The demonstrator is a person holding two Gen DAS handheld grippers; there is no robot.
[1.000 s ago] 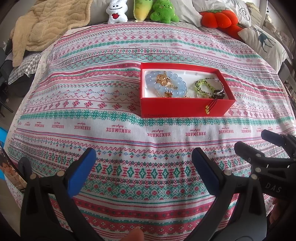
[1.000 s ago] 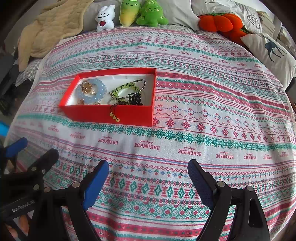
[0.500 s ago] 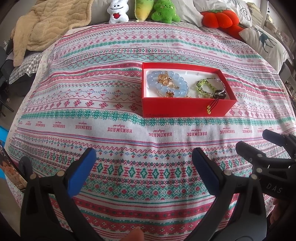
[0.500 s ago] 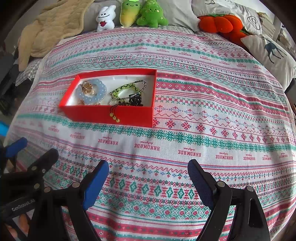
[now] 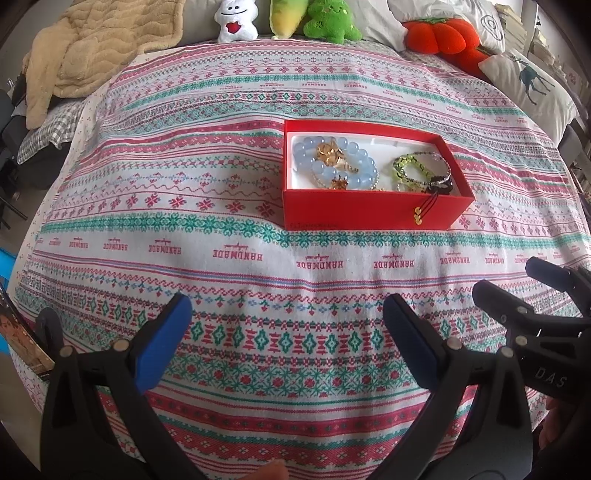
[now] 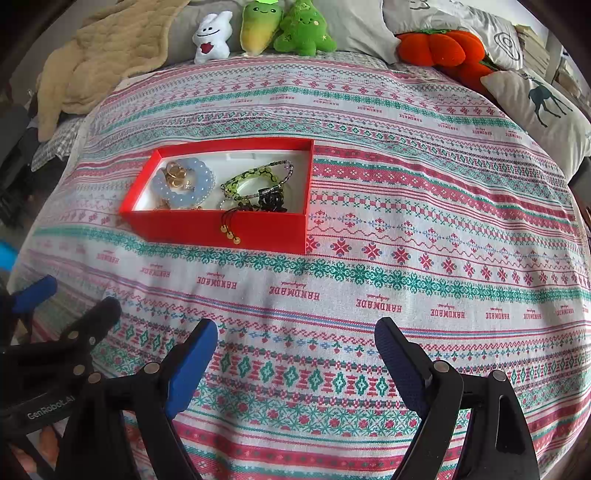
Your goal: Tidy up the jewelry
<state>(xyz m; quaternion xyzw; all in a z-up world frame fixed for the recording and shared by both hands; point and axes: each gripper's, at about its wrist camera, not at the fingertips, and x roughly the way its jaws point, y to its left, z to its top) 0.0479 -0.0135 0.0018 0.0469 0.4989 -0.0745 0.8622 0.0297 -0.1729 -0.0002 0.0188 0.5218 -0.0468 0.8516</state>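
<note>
You have a bed [image 5: 221, 258] covered by a patterned spread in red, green and white bands. On it sits an open red box [image 5: 369, 212], well apart from the plush toys [image 5: 236, 22] and pillows [image 5: 532, 88] lined along its far edge, with a beige blanket [image 5: 92, 48] bunched at the far left corner.

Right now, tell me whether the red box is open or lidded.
Open: the red cardboard box has no lid, and its bracelets show inside.
</note>
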